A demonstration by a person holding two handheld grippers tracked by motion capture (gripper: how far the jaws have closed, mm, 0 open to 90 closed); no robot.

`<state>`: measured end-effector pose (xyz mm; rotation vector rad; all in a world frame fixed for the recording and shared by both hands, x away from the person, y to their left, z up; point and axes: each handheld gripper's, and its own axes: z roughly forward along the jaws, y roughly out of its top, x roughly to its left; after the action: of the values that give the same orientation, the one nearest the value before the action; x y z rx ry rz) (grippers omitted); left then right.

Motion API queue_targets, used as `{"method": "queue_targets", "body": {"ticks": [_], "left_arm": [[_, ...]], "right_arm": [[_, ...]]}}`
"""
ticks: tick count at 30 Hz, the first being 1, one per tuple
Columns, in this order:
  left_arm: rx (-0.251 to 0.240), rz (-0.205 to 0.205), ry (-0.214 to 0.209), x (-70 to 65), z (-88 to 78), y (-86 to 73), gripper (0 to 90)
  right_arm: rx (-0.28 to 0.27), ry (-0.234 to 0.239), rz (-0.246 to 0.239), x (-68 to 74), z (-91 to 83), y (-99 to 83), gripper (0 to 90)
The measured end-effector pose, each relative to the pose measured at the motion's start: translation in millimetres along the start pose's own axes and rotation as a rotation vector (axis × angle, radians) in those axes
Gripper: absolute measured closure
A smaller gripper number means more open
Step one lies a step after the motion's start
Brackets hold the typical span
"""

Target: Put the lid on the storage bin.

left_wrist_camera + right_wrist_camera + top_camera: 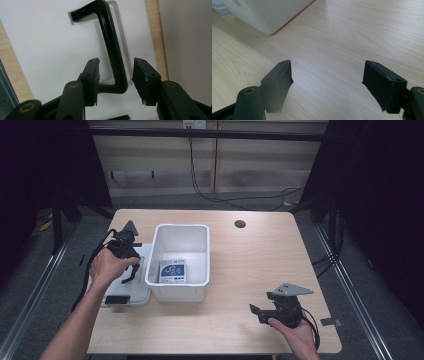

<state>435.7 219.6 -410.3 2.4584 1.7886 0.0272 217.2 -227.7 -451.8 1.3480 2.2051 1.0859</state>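
Handle (112, 55) between left gripper (115, 82) jaws

The left gripper (115, 82) looks straight down on a flat white lid (45, 50) that carries a black bent handle (111, 45). The jaws stand apart, one on each side of the handle's long bar near its lower bend, neither pressing on it. Light wooden bench (12, 72) shows along the lid's left edge, and a narrow strip of it at the right, beside a pale grey wall (187, 42).
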Motion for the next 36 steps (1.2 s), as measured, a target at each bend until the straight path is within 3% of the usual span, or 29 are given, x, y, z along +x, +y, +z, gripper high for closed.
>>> {"method": "queue_targets", "body": {"ticks": [5,6,13,16,24,27,32,36], "left_arm": [[0.012,0.014,0.027,-6.3,4.2,1.5,56.5],[0.033,0.014,0.036,-5.6,7.5,2.9,56.5],[0.037,-0.014,0.038,-6.2,12.0,5.8,56.6],[0.043,-0.019,0.061,-7.4,15.1,6.8,58.0],[0.047,-0.038,0.078,-8.1,18.2,9.9,65.6],[0.046,-0.05,0.058,-7.8,18.5,11.1,65.2],[0.059,-0.056,0.082,-7.9,21.2,11.6,65.5],[0.057,-0.054,0.062,-8.1,21.2,12.2,68.8]], "right_arm": [[0.004,0.004,0.002,0.1,0.2,-0.3,22.7],[0.006,0.004,0.003,0.1,0.4,-0.3,22.7],[0.009,0.009,-0.002,0.0,1.1,-0.4,22.7],[0.014,0.012,-0.001,0.4,1.0,-0.5,22.7],[0.017,0.012,-0.003,0.8,1.2,-0.9,22.7],[0.021,0.012,-0.003,0.6,1.6,-0.9,22.7],[0.02,0.012,-0.002,0.8,1.1,-1.0,22.7],[0.022,0.012,-0.002,0.8,1.3,-1.0,22.7]]}}
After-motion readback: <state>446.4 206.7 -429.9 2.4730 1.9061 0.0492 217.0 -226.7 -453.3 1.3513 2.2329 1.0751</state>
